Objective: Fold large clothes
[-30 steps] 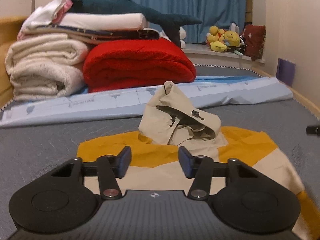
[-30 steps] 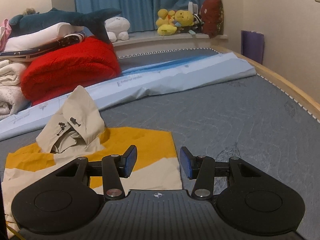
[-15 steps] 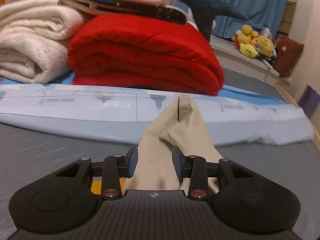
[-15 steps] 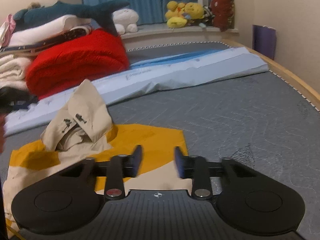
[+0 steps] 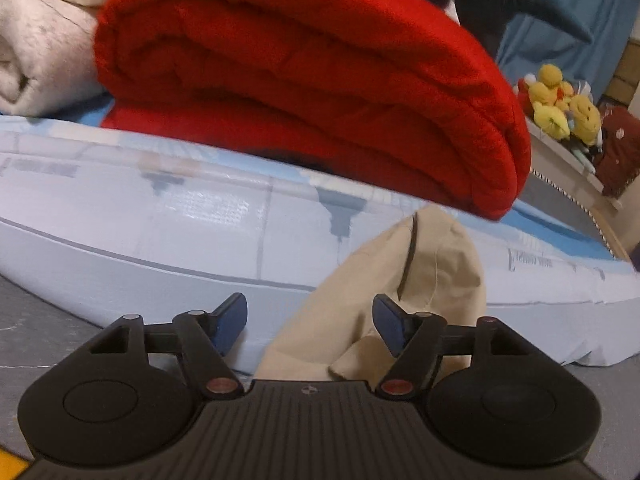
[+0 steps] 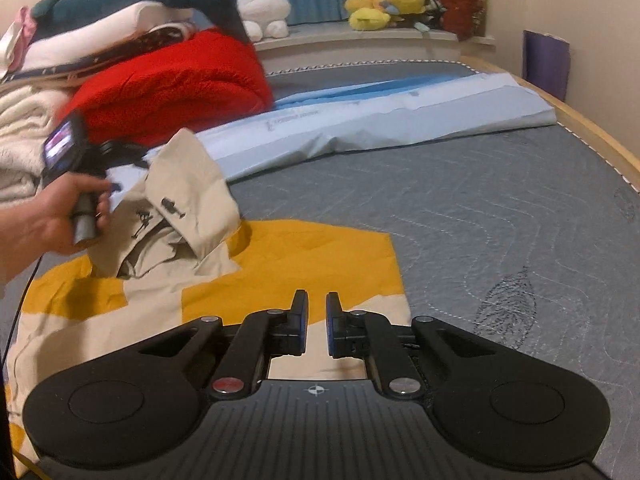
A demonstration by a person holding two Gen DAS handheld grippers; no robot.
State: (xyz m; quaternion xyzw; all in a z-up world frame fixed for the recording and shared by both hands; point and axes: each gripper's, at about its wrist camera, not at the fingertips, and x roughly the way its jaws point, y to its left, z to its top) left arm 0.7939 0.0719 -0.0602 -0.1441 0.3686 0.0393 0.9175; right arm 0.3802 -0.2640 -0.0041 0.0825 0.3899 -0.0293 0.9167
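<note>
— Looking at the left gripper (image 5: 310,322) first: what do its jaws do?
— They stand wide apart and have just been opening. The beige hood (image 5: 404,280) of the garment rises between them, but neither blue pad presses it, so it is let go.
— And where is that hood?
— It stands crumpled at the top end of the jacket (image 6: 224,280), just in front of the pale blue sheet (image 5: 160,216); the red blanket (image 5: 320,80) lies on that sheet behind it.
— The jacket itself?
— Spread flat on the grey mattress (image 6: 500,220), yellow and beige panels facing up, hood end toward the blanket.
— The right gripper (image 6: 316,324)?
— Its jaws have just been closing and are now almost together, with a thin gap. It hovers over the jacket's near right edge; whether any cloth is pinched I cannot tell, since nothing shows between the pads.
— Anyone visible?
— A hand (image 6: 60,216) holding the left tool's handle, just left of the hood.
</note>
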